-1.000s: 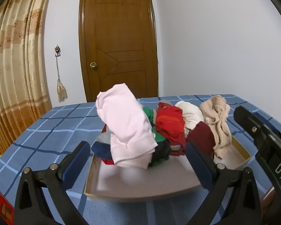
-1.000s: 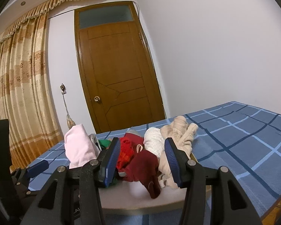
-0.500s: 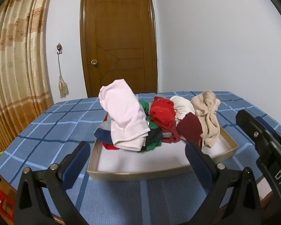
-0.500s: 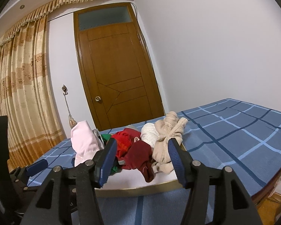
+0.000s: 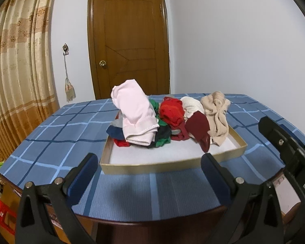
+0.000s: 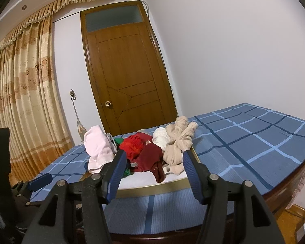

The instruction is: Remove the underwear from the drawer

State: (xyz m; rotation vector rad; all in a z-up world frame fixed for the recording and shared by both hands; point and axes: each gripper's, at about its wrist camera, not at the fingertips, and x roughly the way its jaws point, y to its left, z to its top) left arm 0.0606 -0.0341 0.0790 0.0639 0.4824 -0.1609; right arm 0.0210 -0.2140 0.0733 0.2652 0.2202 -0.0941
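Note:
A shallow tan drawer (image 5: 152, 167) (image 6: 152, 187) sits on the blue checked tablecloth (image 5: 61, 142). Underwear is piled in its far half: a pink piece (image 5: 136, 111) (image 6: 97, 148) on the left, then red (image 5: 171, 109), maroon (image 5: 199, 126) (image 6: 150, 158), white (image 5: 192, 105) and beige (image 5: 217, 111) (image 6: 179, 140). My left gripper (image 5: 149, 158) hangs open over the table's near edge, short of the drawer, with nothing between its blue pads. My right gripper (image 6: 155, 153) is also open and empty, back from the drawer's front rim.
The table's dark wooden edge (image 5: 152, 221) runs just under both grippers. A wooden door (image 5: 130, 40) and a white wall stand behind the table, with a gold curtain (image 5: 16, 71) at the left. A red box (image 5: 0, 213) sits low at the left. The right gripper's black body (image 5: 284, 152) shows at the right.
Both grippers have drawn back from the drawer, so the table's near edge now shows. The right jaws have spread a little wider. The underwear pile has not moved.

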